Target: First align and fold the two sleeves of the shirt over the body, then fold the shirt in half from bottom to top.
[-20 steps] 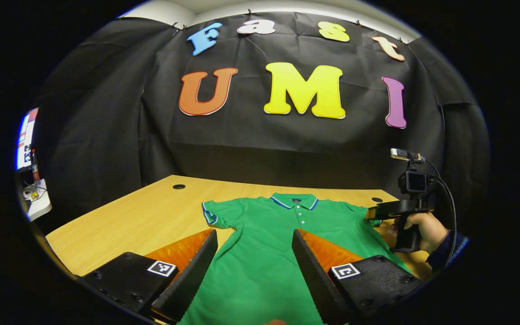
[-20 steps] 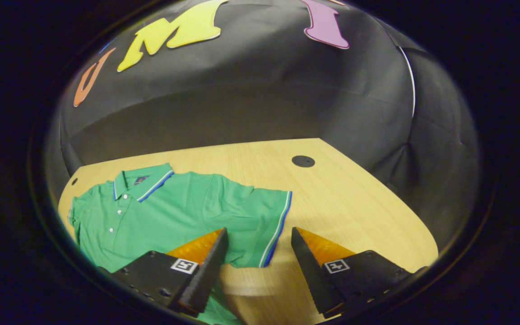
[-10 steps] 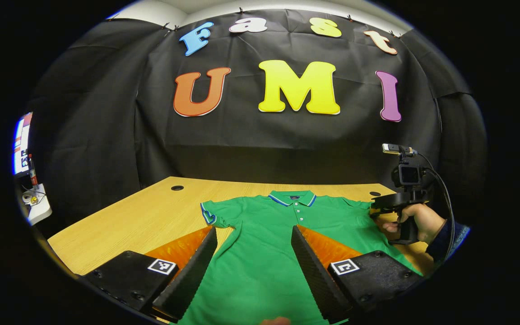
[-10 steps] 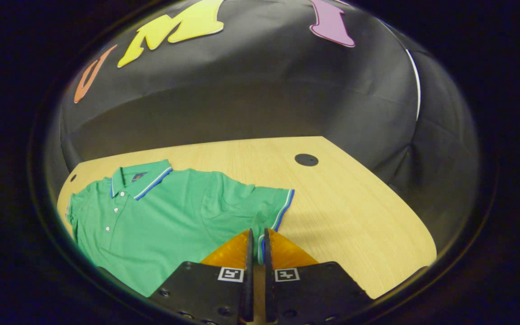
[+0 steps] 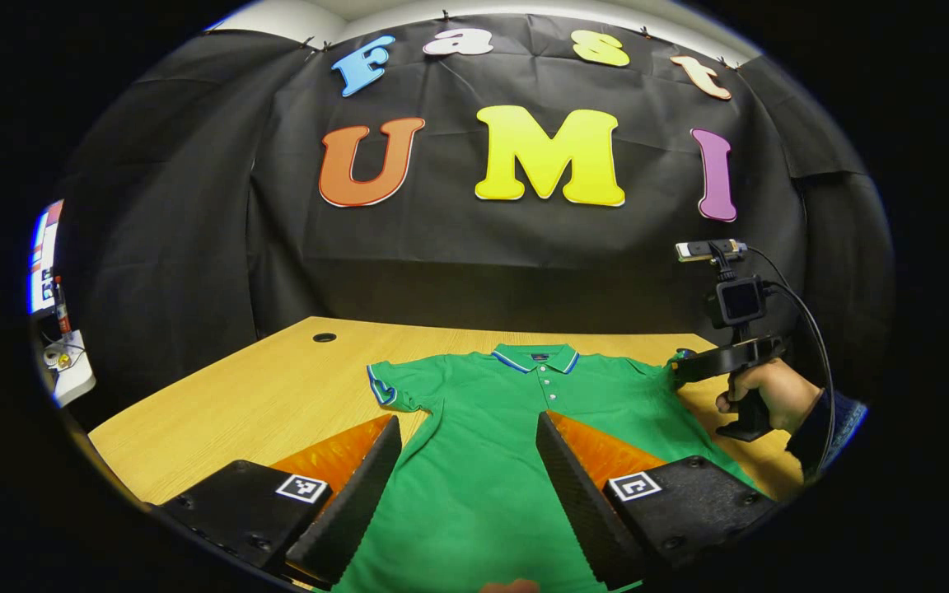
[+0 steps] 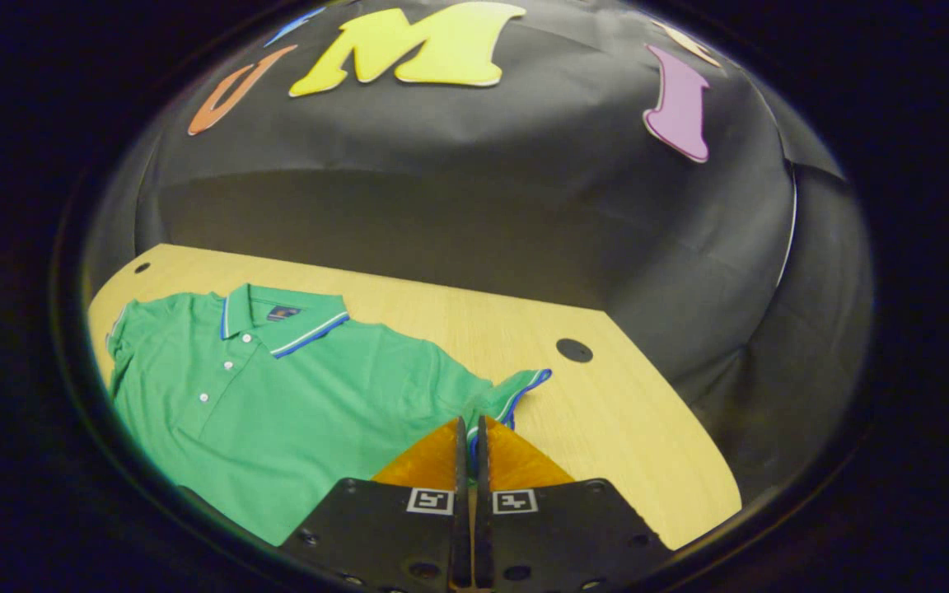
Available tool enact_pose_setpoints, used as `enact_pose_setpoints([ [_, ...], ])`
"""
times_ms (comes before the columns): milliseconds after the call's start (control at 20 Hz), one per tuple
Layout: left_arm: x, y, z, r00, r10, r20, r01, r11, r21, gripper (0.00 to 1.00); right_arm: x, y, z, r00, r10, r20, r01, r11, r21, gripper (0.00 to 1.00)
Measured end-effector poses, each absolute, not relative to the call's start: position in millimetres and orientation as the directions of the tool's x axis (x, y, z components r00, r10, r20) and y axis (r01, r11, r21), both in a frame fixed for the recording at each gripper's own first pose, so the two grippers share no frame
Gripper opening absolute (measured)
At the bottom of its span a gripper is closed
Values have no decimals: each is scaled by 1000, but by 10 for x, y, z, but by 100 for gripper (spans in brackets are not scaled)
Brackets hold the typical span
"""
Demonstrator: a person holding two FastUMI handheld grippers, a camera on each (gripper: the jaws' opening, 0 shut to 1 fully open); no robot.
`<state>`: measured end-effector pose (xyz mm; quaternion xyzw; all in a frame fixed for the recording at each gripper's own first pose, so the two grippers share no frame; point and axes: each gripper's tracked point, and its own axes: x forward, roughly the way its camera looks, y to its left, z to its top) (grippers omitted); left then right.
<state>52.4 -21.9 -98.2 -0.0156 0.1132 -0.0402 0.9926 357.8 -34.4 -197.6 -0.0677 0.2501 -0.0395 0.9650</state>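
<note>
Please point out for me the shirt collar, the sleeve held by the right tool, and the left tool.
shirt collar [image 5: 536, 358]: left gripper view, front placket top.
held sleeve [image 6: 516, 389]: right gripper view, striped cuff.
left tool [image 5: 468, 430]: left gripper view, between fingertips.

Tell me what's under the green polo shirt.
The green polo shirt lies flat on the wooden table, which shows around it. The right hand-held gripper pinches one sleeve. Anything beneath the fabric is covered.

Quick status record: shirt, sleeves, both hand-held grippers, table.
shirt: green polo shirt, flat on wooden table, collar at the far side
right sleeve: cuff pinched, raised off the table
left sleeve: spread out, unfolded
right hand-held gripper: shut on cuff
left hand-held gripper: open, above shirt body
folds done: none
</note>
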Motion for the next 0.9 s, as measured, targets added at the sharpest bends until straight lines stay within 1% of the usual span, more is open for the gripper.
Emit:
enact_pose_setpoints([
  [150, 528, -203, -990, 970, -81, -230, 73, 996, -45, 100, 3558, -87, -1820, 900, -77, -429, -24, 974, -226, 3],
  [300, 529, -199, -1004, 969, -83, -234, 72, 996, -53, 100, 3535, 288, -1671, 933, -37, -357, -79, 949, -305, 2],
  [350, 532, -205, -998, 969, -83, -234, 73, 996, -54, 100, 3521, 409, -1614, 942, -19, -334, -92, 945, -315, 2],
  [400, 531, -195, -999, 969, -80, -234, 69, 996, -53, 100, 3450, 576, -1552, 945, 27, -327, -128, 948, -292, 3],
  [450, 541, -174, -1006, 969, -75, -235, 65, 997, -49, 100, 3432, 719, -1587, 943, 61, -326, -152, 953, -262, 22],
  [500, 556, -148, -1010, 970, -71, -233, 62, 997, -45, 100, 3398, 817, -1559, 942, 85, -326, -168, 957, -235, 26],
  [650, 602, -15, -1021, 972, -33, -235, 27, 999, -28, 100, 3250, 896, -1398, 943, 123, -308, -175, 974, -146, 98],
  [800, 666, 166, -1014, 970, 5, -242, -11, 1000, -26, 100, 2989, 846, -1189, 952, 133, -275, -158, 985, -69, 97],
  [900, 738, 285, -955, 975, 20, -222, -26, 999, -23, 100, 2775, 727, -1115, 956, 119, -266, -134, 990, -40, 95],
])
